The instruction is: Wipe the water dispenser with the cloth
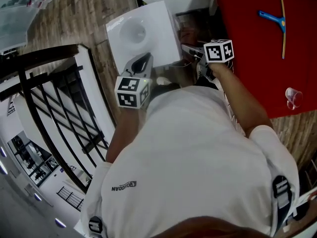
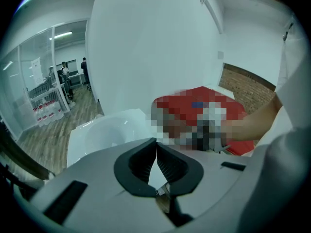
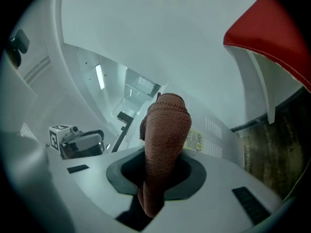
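Observation:
The white water dispenser (image 1: 143, 33) stands in front of me, seen from above, its top with a round dip. My left gripper (image 1: 142, 62) hovers over the top's near edge; in the left gripper view the left gripper (image 2: 156, 147) is shut, its tips meeting with nothing between them. My right gripper (image 1: 192, 51) is at the dispenser's right side. In the right gripper view a brown-red cloth (image 3: 164, 130) sticks up out of the jaws, and the right gripper (image 3: 163, 168) is shut on it. The cloth faces the dispenser's white side panel (image 3: 146, 42), which carries a label (image 3: 195, 141).
A red table (image 1: 257, 48) stands to the right with a blue tool (image 1: 272, 19), a thin stick (image 1: 283, 29) and a clear plastic cup (image 1: 293, 97). A black railing (image 1: 54, 103) runs on the left. The floor is wood (image 1: 64, 24).

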Tool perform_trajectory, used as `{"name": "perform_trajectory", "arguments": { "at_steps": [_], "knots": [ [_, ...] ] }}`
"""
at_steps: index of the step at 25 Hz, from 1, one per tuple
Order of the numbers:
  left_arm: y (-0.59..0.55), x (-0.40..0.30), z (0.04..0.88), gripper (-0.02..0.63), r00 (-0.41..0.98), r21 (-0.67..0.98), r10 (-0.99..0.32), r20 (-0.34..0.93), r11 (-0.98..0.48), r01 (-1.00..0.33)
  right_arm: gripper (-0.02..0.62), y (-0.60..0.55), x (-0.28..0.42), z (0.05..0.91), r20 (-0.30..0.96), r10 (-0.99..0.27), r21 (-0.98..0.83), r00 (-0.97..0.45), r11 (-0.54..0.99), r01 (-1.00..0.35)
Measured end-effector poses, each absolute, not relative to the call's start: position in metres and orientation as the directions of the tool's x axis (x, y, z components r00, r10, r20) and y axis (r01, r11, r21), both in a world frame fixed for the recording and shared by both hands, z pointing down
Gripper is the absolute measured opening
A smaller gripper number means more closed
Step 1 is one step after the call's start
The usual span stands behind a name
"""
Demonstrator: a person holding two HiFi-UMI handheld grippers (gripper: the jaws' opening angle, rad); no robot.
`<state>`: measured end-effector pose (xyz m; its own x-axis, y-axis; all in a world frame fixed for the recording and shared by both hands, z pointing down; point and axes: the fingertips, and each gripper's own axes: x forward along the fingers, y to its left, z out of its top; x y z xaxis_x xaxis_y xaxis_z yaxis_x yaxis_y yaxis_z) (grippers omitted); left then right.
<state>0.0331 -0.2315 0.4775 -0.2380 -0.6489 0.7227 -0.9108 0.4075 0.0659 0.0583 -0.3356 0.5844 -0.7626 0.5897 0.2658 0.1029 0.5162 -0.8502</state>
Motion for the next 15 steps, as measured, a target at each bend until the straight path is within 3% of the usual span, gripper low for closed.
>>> {"name": "perform_trajectory", "arguments": {
  "at_steps": [15],
  "knots": [
    [-0.26,0.037,0.485,0.001,-0.21,0.069,-0.632,0.746,0.388,-0.919,0.064,-0.344,0.06,0.734,0.426,0.6,-0.852,-0.677,0.518,-0.078]
  ]
}}
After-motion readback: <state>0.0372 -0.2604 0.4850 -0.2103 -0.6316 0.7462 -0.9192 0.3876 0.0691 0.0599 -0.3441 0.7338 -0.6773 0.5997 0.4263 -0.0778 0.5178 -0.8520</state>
